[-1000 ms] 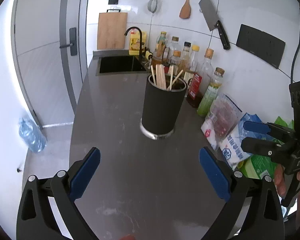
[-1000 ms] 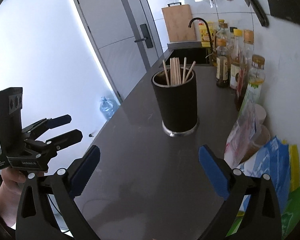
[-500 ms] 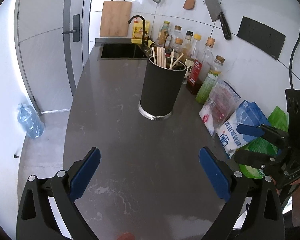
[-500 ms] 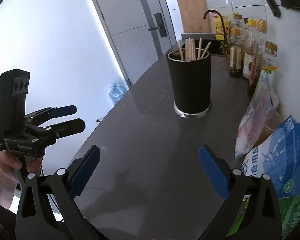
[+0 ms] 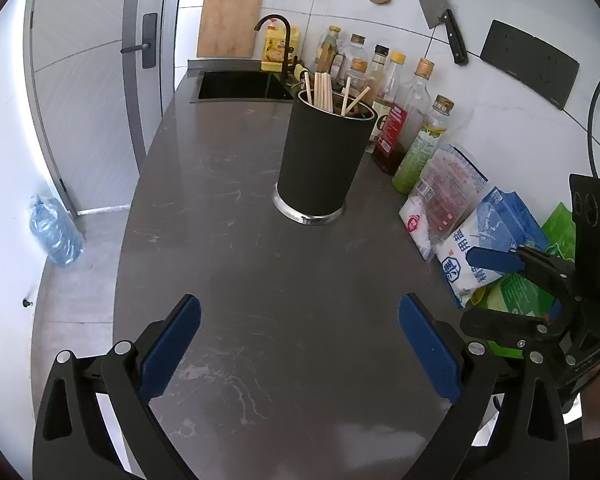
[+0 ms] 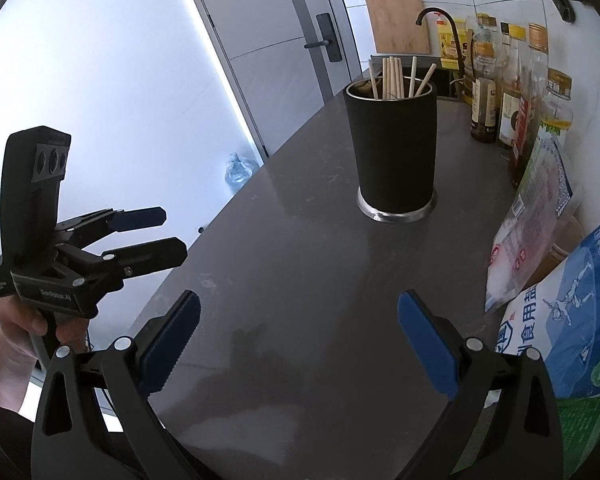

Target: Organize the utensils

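Left wrist — chopsticks in holder

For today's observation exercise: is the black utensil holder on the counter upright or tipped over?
Upright. The black utensil holder stands on its silver base ring on the counter, and the chopsticks poke up out of its open top.

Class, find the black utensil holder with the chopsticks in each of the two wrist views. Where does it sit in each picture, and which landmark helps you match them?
Left wrist view: black utensil holder stands upright on the counter, just right of centre, upper half.
Right wrist view: black utensil holder stands upright, right of centre, upper half.
Shared landmark: the wooden cutting board against the far wall.
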Available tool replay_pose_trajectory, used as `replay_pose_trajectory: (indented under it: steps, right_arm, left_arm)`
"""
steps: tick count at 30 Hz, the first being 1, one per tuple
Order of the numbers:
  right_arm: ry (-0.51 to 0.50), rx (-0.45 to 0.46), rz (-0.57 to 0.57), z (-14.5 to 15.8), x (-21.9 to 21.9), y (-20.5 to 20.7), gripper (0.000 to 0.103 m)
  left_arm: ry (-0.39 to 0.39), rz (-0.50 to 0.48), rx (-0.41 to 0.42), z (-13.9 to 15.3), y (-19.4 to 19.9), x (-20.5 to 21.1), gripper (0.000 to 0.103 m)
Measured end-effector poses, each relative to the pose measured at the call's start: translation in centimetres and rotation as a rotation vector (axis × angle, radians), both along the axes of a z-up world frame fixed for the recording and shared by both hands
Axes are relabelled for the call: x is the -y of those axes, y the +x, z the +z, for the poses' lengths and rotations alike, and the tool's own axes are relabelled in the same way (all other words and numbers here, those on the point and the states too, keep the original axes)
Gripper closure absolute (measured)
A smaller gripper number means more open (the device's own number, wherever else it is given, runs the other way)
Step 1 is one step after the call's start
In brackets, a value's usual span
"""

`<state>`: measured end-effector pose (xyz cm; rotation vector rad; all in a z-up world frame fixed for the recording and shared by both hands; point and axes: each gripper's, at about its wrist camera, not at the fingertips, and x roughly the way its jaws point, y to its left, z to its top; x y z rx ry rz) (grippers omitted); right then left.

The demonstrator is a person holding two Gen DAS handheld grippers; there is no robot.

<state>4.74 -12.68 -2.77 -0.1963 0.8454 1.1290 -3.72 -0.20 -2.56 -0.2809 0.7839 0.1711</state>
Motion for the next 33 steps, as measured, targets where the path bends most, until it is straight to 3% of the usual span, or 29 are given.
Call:
replay_pose_trajectory:
  steps: [33]
  right_arm:
    - [-0.031, -0.007, 0.012, -0.55, -0.43, -0.35, 0.005]
  left_arm:
    - [-0.012, -0.013, -0.008, -0.67, 0.29, -0.38, 0.007]
